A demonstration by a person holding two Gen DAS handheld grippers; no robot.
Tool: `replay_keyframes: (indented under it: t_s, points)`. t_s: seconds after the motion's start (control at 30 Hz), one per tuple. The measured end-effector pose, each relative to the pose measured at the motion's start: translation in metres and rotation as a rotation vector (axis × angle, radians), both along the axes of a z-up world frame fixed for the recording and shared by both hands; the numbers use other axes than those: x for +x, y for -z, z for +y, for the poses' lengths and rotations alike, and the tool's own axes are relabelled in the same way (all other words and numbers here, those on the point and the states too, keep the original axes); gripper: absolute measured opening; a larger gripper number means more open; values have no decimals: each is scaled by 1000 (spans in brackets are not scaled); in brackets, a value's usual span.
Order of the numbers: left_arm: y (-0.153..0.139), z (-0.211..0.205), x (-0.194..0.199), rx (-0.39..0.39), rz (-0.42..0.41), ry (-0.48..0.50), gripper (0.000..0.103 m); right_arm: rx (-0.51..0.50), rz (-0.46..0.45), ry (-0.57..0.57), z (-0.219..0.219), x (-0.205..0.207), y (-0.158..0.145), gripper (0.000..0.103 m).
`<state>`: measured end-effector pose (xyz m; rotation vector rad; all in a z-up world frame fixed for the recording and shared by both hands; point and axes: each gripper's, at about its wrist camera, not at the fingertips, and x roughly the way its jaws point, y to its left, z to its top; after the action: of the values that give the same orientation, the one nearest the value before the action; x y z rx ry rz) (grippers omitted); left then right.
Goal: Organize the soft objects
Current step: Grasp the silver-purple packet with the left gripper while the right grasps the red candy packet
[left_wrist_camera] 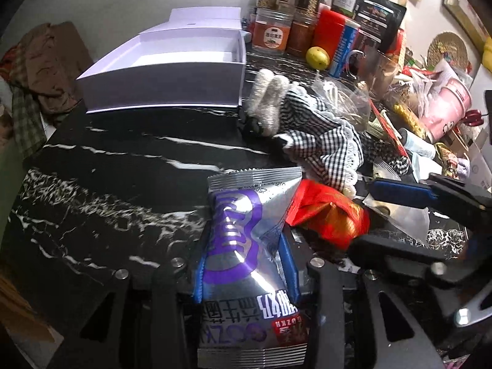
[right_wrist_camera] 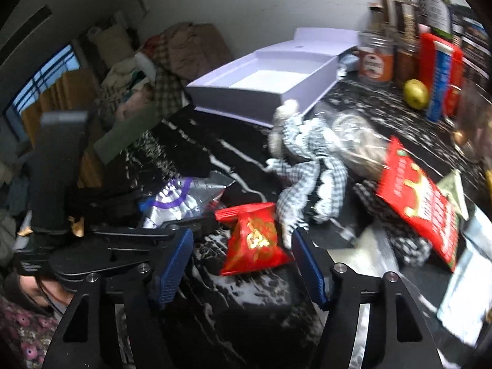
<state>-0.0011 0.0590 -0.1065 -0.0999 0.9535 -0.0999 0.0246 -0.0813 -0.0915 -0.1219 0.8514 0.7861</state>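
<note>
Foil caught the light in the left gripper (left_wrist_camera: 246,279), whose jaws were clamped on a silver snack packet (left_wrist_camera: 246,246) printed in purple, held above the black marble worktop (left_wrist_camera: 117,190). Just beside it lay a small red packet (left_wrist_camera: 330,218), touching the silver one's edge. In the right wrist view that red packet (right_wrist_camera: 253,240) sat between the blue pads (right_wrist_camera: 175,264) of the right gripper (right_wrist_camera: 243,264); its jaws stood apart, and neither pad pressed on the packet. A black-and-white checked cloth toy (left_wrist_camera: 310,132) with woolly ears sprawled behind the packets, near the corner of an open white box (left_wrist_camera: 172,70) at the back of the worktop. A larger red pouch (right_wrist_camera: 421,203) leaned to the right among crumpled clear wrapping. Spice jars (left_wrist_camera: 272,30), a red canister (left_wrist_camera: 332,27) and a yellow-green fruit (left_wrist_camera: 317,57) crowded the back wall. A heap of clothes (right_wrist_camera: 172,64) lay beyond the worktop's left edge.
</note>
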Motion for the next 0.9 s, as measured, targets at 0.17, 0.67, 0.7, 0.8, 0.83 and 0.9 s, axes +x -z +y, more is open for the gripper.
replay_keyframes:
  t_s: [0.17,0.67,0.7,0.8,0.83,0.9]
  points:
    - [-4,15,-8,-8,-16,-38,39,-36,30,-37,20,4,10,52]
    - [-14,26,-25,-14,-55,-64,39,-26,23,53,9,-18,24,29]
    - [-15,25,-27,-14,-59,-61,39,-21,25,61,6,-20,24,29]
    - [-22,21,-32,-33,-76,-50,39,6,26,88,-6,-27,20,29]
    - [-24,20,-34,-39,-81,-46,39,14,27,93,-10,-29,19,29]
    - [-29,17,-36,-47,-90,-37,39,32,27,107,-16,-35,15,29]
